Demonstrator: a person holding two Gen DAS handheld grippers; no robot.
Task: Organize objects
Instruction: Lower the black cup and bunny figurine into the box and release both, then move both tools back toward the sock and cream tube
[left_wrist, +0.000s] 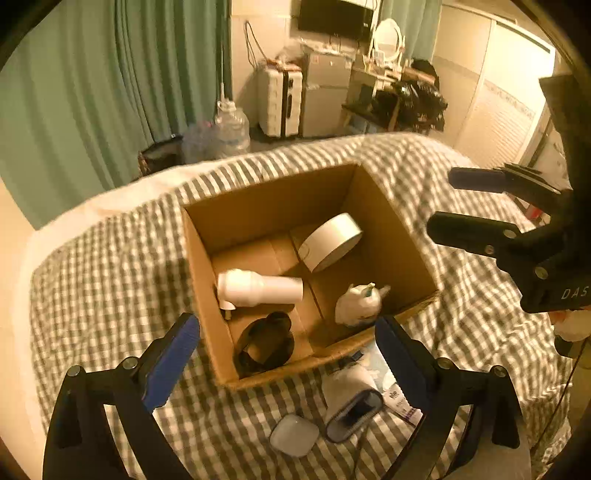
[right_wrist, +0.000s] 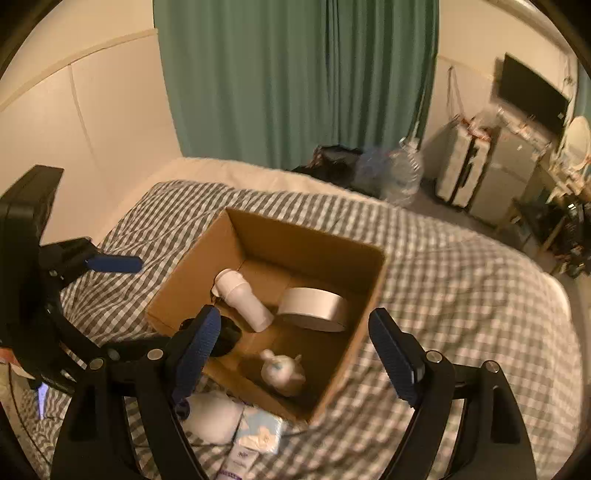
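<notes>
Lying on its side, the white bottle (left_wrist: 258, 290) in your cardboard box (left_wrist: 266, 199) runs its long axis across the floor of the box, cap toward the left wall in the left wrist view. Beside it sit a round white tin (left_wrist: 330, 240) tilted against the far corner, a small white teapot (left_wrist: 360, 302) and a black strap (left_wrist: 264, 341). The box stands open-topped on the checked bedspread (left_wrist: 110, 266), with bare cover all around. Your left gripper (left_wrist: 288, 354) and right gripper (right_wrist: 295, 350) both hover spread wide, holding nothing.
</notes>
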